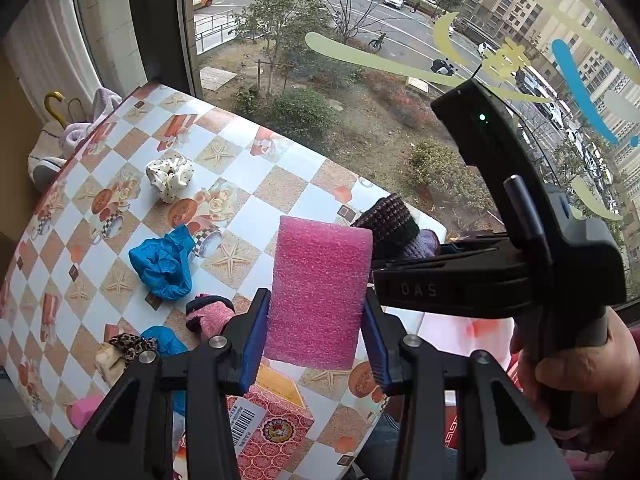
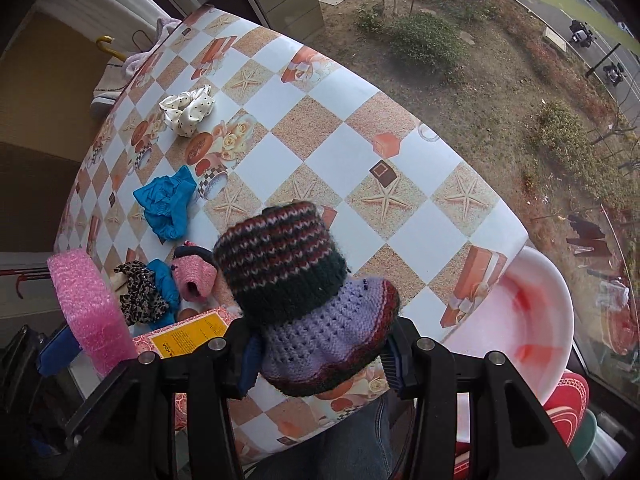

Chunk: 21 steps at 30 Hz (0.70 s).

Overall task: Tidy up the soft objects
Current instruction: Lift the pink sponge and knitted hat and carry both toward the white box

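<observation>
My left gripper (image 1: 316, 320) is shut on a pink foam block (image 1: 320, 292), held above the near table edge; the block also shows in the right wrist view (image 2: 86, 304). My right gripper (image 2: 320, 356) is shut on a knitted striped and purple item (image 2: 304, 296), also visible in the left wrist view (image 1: 390, 222). On the checkered table (image 2: 360, 152) lie a white dotted scrunchie (image 2: 188, 112), a blue crumpled cloth (image 2: 166, 204), a pink sock (image 2: 194, 276), a leopard scrunchie (image 2: 142, 294) and another blue piece (image 2: 164, 280).
A pink-white basin (image 2: 520, 320) sits beside the table's right edge. A red patterned box (image 1: 272, 424) lies at the near edge. A window runs behind the table. Shoes and an umbrella handle (image 1: 54, 106) are at the far left.
</observation>
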Available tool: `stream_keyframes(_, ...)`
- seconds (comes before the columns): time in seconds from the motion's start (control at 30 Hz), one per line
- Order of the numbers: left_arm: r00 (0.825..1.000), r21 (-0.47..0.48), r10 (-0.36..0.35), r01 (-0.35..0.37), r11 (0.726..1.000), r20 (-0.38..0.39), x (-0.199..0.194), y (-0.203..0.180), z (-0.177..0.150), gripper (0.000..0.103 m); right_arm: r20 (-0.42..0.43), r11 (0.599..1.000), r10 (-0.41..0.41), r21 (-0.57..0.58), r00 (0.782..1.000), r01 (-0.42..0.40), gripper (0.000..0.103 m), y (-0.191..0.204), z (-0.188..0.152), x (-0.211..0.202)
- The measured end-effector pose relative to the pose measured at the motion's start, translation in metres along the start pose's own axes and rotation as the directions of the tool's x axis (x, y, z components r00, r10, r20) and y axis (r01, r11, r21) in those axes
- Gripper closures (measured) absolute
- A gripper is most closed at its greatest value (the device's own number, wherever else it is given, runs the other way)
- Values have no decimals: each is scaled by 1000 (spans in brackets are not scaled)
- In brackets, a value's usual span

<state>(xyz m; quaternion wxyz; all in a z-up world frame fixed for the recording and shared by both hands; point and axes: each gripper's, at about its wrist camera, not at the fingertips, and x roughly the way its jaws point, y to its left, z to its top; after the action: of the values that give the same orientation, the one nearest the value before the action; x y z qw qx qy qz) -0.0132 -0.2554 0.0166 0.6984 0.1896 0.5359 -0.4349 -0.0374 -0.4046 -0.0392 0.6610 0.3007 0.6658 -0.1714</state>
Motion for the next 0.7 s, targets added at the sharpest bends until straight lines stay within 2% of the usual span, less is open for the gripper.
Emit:
stream_keyframes(0.2,999,84,-31,34,996,-33,-15,-21,-48,55,-29,1000,-29,8,999,30,53,-4,-41,1)
stream_keyframes(0.37,997,123,-52,58,991,-52,-28,-25,-86,55,-54,999,-49,-15,997,48,53,1,-77,5)
stream_keyframes(0.53,999,135,-4,9,991,-41,-43,-15,-120,55,-78,995,-59,-82,995,53,53,16,-113,8)
stream_keyframes(0.7,999,69,39,-38,997,-24,-61,7,-154,55,-135,989,-16,-147,991,-4,53,38,-147,19)
